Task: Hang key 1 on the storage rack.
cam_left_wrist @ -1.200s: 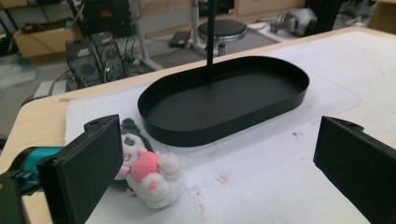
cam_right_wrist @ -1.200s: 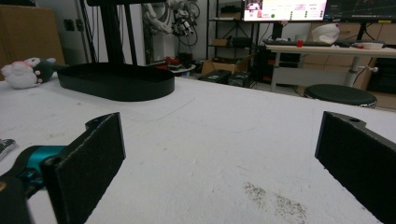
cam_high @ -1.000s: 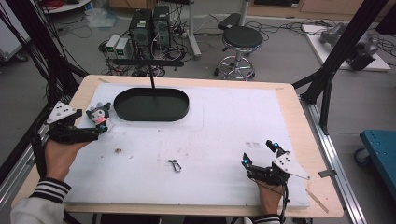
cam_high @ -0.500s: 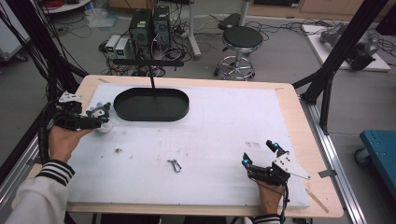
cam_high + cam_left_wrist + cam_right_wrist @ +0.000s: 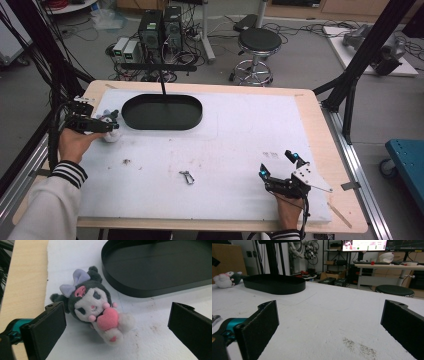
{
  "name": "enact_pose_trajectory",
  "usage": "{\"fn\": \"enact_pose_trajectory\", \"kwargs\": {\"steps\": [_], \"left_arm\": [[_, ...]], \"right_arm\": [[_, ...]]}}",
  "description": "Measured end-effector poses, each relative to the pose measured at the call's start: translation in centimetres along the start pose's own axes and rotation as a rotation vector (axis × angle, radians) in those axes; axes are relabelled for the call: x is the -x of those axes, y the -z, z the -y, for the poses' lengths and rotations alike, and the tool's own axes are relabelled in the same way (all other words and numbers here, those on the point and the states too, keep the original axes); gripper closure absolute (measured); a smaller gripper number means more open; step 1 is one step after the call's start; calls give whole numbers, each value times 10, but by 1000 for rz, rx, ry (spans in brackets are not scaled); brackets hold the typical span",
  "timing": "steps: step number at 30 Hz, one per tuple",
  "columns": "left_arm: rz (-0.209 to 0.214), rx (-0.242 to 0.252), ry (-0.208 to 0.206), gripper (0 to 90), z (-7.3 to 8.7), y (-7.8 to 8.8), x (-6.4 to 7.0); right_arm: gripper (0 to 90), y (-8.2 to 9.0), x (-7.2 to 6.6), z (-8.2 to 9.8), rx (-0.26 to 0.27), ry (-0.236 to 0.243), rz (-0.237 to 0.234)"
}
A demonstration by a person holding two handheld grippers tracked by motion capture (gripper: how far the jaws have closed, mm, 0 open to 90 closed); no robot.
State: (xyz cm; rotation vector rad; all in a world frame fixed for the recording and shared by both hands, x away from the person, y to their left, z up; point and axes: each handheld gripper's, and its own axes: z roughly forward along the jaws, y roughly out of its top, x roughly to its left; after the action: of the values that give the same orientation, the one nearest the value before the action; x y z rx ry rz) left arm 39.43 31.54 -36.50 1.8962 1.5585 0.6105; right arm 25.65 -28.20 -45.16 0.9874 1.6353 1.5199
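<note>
Left tool [image 5: 117,322] now over plush toy [image 5: 93,306]

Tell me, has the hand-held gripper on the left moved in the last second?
Yes. The left gripper has moved away from the person along the table's left edge, ending beside the near-left end of the black oval tray, over the small plush toy.

We see a grey floor [image 5: 300,60] beyond the desk [image 5: 320,130], a black stool [image 5: 257,42], computer towers [image 5: 160,27] and tangled cables [image 5: 295,27].
</note>
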Motion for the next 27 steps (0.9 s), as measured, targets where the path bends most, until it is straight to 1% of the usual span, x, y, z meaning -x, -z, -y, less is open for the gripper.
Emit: {"fn": "enact_pose_trajectory", "kwargs": {"steps": [3, 4, 7, 10, 12, 14, 15, 16, 18, 20, 23, 24, 26, 27], "left_arm": [[-11, -15, 2, 21, 0, -3, 0], [-20, -26, 12, 21, 0, -7, -1], [-28, -55, 30, 21, 0, -12, -1], [-40, -83, 38, 21, 0, -18, -1], [-44, -87, 48, 21, 0, -21, 0], [-45, -100, 45, 21, 0, -23, 0], [-50, -98, 50, 21, 1, -24, 1], [-55, -107, 52, 21, 1, -25, 1], [-55, -122, 65, 21, 2, -27, 1], [-56, -122, 80, 21, 4, -29, 2], [-64, -149, 86, 21, 8, -33, 0], [-66, -152, 91, 21, 9, -35, 0], [-66, -159, 87, 21, 9, -35, 0], [-69, -153, 93, 21, 9, -36, 1]], "right_arm": [[8, 0, 0, 0, -1, -6, 0], [8, 0, 0, 0, -2, -5, -1], [8, 0, 0, 0, 1, -9, -1], [8, 0, 0, 0, 0, -11, -1], [8, 0, 1, 0, 0, -12, -1], [8, 0, 1, 0, 3, -6, 2], [8, 0, 1, 0, 5, -6, -1], [8, 0, 1, 0, 5, -7, -1], [8, 0, 2, 0, 4, -8, -3], [8, 0, 2, 0, 4, -10, -2], [8, 0, 1, 0, 2, -15, -1], [8, 0, 1, 0, 2, -14, 0], [8, 0, 2, 0, 4, -10, -2], [8, 0, 2, 0, 4, -10, -1]]}}
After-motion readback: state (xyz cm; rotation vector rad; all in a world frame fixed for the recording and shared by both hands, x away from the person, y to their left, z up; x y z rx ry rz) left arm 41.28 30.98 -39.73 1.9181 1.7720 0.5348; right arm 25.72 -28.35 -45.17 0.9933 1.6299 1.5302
